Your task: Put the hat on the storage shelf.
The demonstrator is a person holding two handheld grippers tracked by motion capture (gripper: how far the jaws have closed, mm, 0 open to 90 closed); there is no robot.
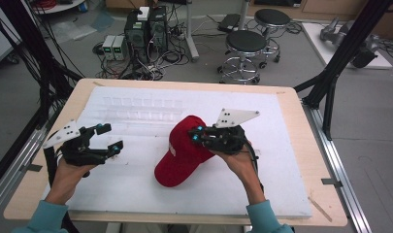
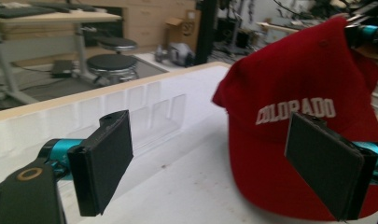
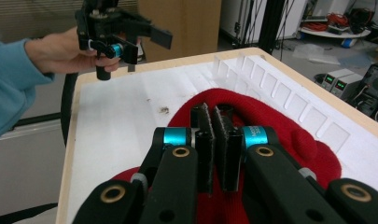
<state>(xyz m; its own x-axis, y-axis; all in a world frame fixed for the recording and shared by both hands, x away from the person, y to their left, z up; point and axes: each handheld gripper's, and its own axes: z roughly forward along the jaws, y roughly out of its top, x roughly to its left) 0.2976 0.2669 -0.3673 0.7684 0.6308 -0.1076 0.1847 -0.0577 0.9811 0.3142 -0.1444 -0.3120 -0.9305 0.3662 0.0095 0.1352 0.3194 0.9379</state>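
Observation:
A red cap (image 1: 182, 153) with white "COLORADO" lettering (image 2: 296, 111) sits in the middle of the white mat, brim toward the near edge. My right gripper (image 1: 198, 135) is shut on the fabric at the top rear of the crown, seen pinched between its pads (image 3: 213, 140), and holds the crown (image 3: 280, 126) up. My left gripper (image 1: 111, 137) hovers left of the cap, apart from it, with its jaws wide open and nothing between them. In the left gripper view its pads (image 2: 102, 161) frame the cap (image 2: 308, 70). The right gripper view shows the left gripper (image 3: 140, 39) farther off.
A clear plastic divider tray (image 1: 140, 109) lies along the back of the white mat (image 1: 111, 194). The wooden table edge (image 1: 184, 83) borders it. Stools (image 1: 245, 46) and computer boxes (image 1: 145, 29) stand on the floor beyond. Black frame posts (image 1: 337, 68) rise at the right.

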